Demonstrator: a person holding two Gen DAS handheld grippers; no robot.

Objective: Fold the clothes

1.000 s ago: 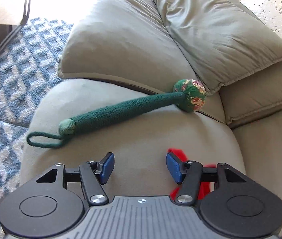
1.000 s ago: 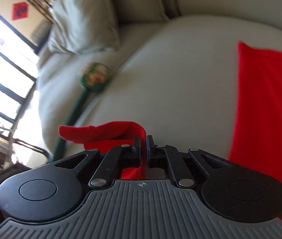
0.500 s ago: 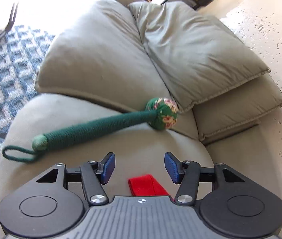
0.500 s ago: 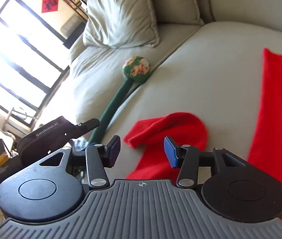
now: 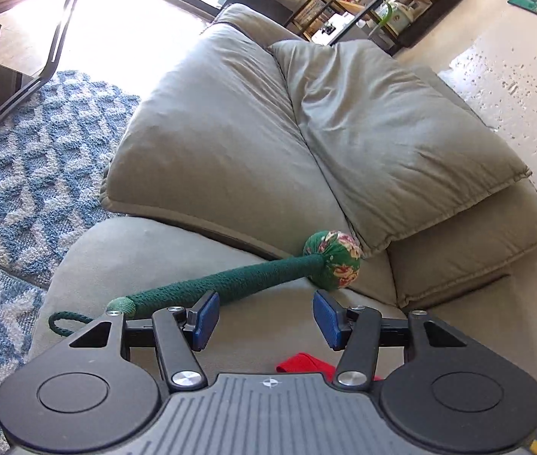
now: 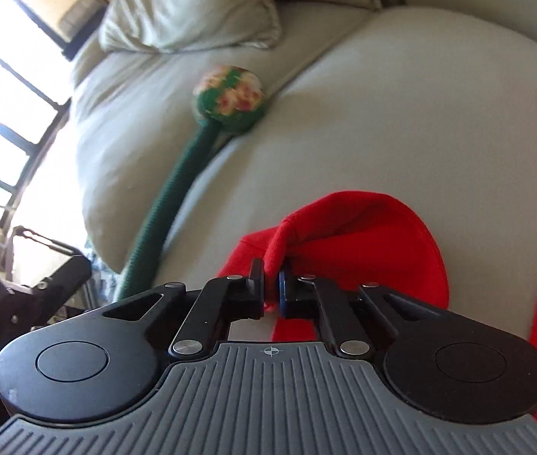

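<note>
Two grippers hover over a grey-green sofa (image 5: 177, 250). The right gripper (image 6: 272, 288) pinches a raised fold of the red garment (image 6: 363, 235), which lies on the seat cushion. The left gripper (image 5: 264, 320) has its blue pads (image 5: 327, 320) spread wide with nothing between them, a corner of red cloth just below. A green massage mallet (image 5: 230, 282) with a floral head rests across the cushion.
</note>
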